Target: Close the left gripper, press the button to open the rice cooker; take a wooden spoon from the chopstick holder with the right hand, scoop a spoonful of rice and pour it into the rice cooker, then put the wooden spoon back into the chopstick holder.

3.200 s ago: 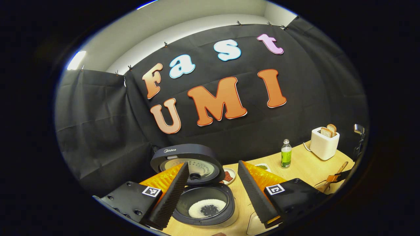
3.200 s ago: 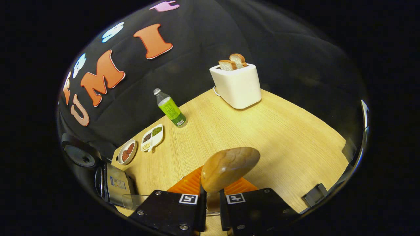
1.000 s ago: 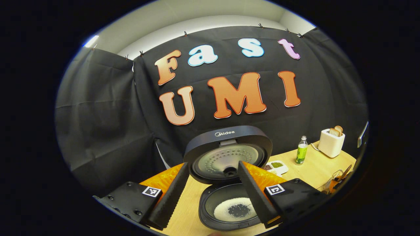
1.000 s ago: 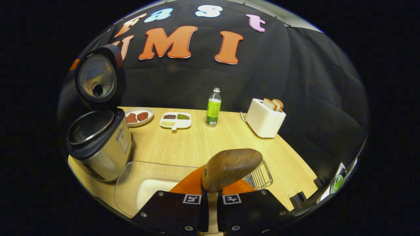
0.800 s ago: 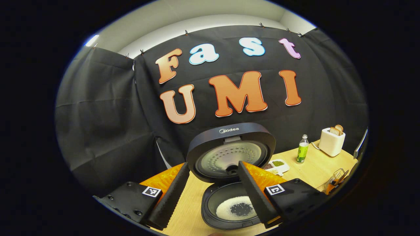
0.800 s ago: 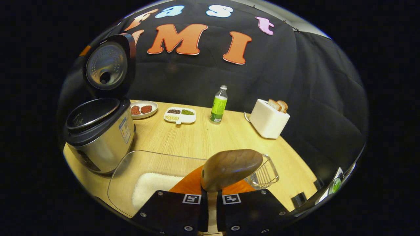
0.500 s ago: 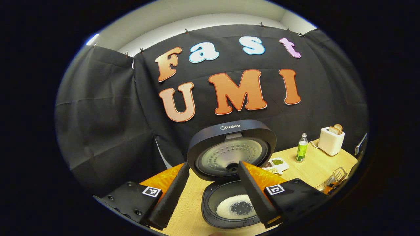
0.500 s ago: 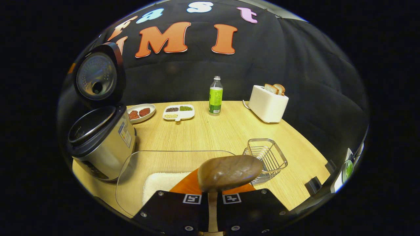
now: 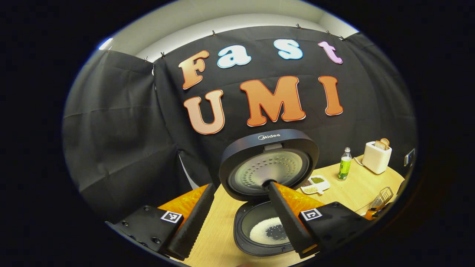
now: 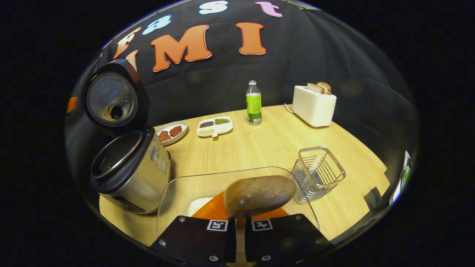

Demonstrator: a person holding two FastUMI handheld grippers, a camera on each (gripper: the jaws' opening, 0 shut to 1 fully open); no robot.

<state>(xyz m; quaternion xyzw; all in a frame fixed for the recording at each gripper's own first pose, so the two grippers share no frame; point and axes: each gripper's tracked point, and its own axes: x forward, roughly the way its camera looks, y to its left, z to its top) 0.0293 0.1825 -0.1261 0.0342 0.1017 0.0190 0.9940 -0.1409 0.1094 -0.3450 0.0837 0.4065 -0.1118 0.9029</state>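
Note:
The rice cooker (image 9: 263, 237) stands open, lid (image 9: 269, 168) raised, with a ring of white rice in its pot (image 9: 269, 233). My left gripper (image 9: 237, 218) hovers open above and before it, holding nothing. In the right gripper view the cooker (image 10: 130, 174) sits at the left. My right gripper (image 10: 240, 226) is shut on the handle of the wooden spoon (image 10: 259, 195), whose bowl points forward over the clear rice container (image 10: 193, 185). The wire chopstick holder (image 10: 319, 172) stands just right of the spoon and has nothing in it.
At the back of the wooden table (image 10: 274, 141) stand a green bottle (image 10: 254, 103), a white toaster (image 10: 314, 104) with bread, a divided dish of grains (image 10: 214, 127) and a small plate (image 10: 171, 132). The table's front-right edge lies close beyond the holder.
My right gripper, spoon in it, has swung back from over the table toward the container and the wire holder, which now shows whole beside the spoon. The left gripper drifted slightly left, still open.

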